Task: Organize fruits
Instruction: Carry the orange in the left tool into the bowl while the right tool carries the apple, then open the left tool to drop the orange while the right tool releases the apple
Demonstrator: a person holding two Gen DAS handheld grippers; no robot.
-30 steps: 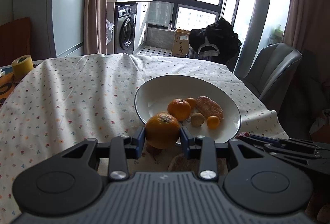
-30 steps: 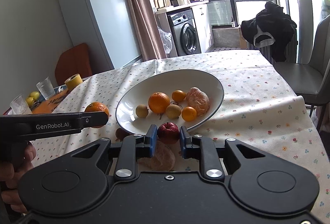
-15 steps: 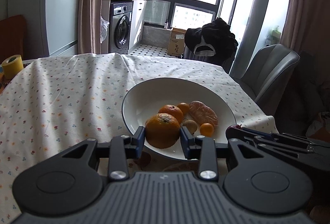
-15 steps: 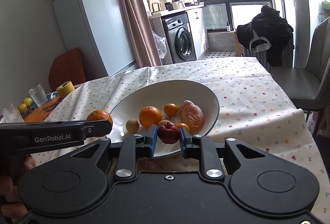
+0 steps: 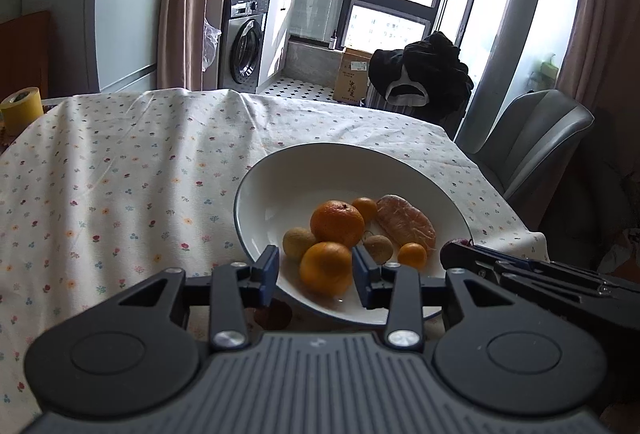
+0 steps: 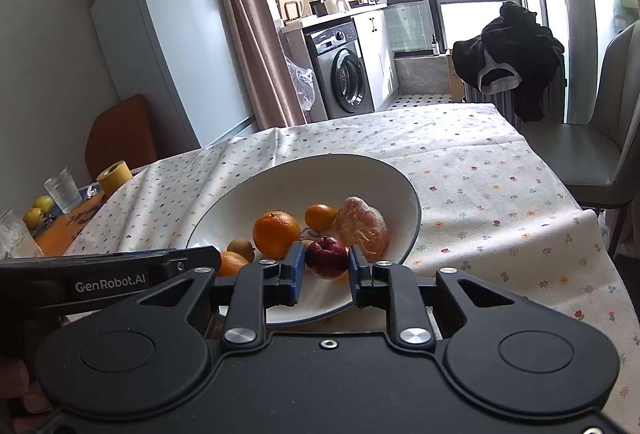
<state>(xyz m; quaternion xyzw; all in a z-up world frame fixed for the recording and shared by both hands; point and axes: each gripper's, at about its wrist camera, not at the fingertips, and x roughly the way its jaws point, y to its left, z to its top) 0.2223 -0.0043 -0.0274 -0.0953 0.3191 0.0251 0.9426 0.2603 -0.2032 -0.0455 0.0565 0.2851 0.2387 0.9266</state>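
Over white bowl (image 5: pixel 256 194) – left gripper (image 5: pixel 315 276) wide around orange (image 5: pixel 326 266), right gripper (image 6: pixel 322 268) clamping one apple (image 6: pixel 326 256).

— Where are your two grippers?

— My left gripper (image 5: pixel 316 276) sits low and level at the near left, fingers (image 5: pixel 267 276) spread with a gap on either side of what lies between them. My right gripper (image 6: pixel 323 270) is just beside it, fingers (image 6: pixel 294 270) pressed against both sides of its load.
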